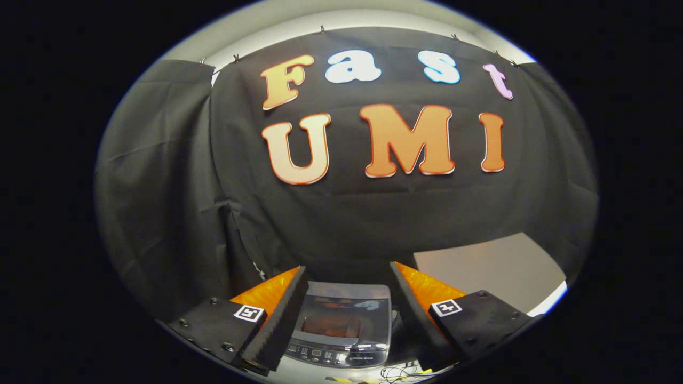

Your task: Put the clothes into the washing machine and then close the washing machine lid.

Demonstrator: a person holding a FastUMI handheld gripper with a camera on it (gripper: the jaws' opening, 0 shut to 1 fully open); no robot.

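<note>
A small grey washing machine [341,325] stands below me, seen between the two fingers. Its glossy dark lid [341,312] lies flat over the tub and mirrors the wall, and a control panel [336,354] runs along its near edge. My gripper [348,272] hovers above it, open wide, with nothing between its fingers. No clothes show outside the machine; whether any lie under the lid I cannot tell.
A grey table surface [491,269] lies to the right of the machine, beyond the right finger. Thin cables [397,373] trail on the pale surface just in front of the machine. Black cloth hangs close behind the machine.
</note>
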